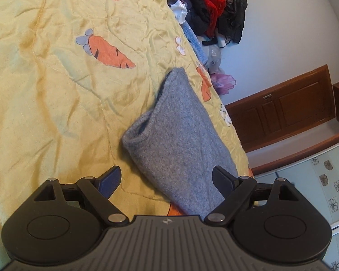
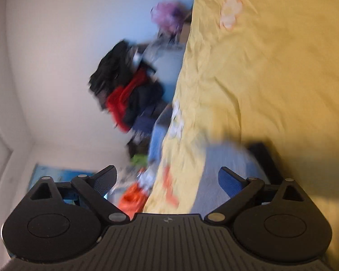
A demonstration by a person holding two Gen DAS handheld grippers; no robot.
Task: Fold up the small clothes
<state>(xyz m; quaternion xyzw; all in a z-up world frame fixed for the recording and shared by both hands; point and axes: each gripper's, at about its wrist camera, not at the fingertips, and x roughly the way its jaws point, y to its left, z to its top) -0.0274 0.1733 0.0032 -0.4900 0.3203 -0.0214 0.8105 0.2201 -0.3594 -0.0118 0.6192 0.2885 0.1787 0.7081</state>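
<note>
Left gripper (image 1: 166, 180) jaws wide, holding nothing, hovering over the near end of the grey knit garment (image 1: 178, 135). Garment lies folded on the yellow quilt (image 1: 45, 79) near the bed's right edge. Right gripper (image 2: 167, 178) jaws also wide, nothing between them; that view is blurred. Pile of dark and red clothes (image 1: 211, 9) sits far right, beyond the bed.
</note>
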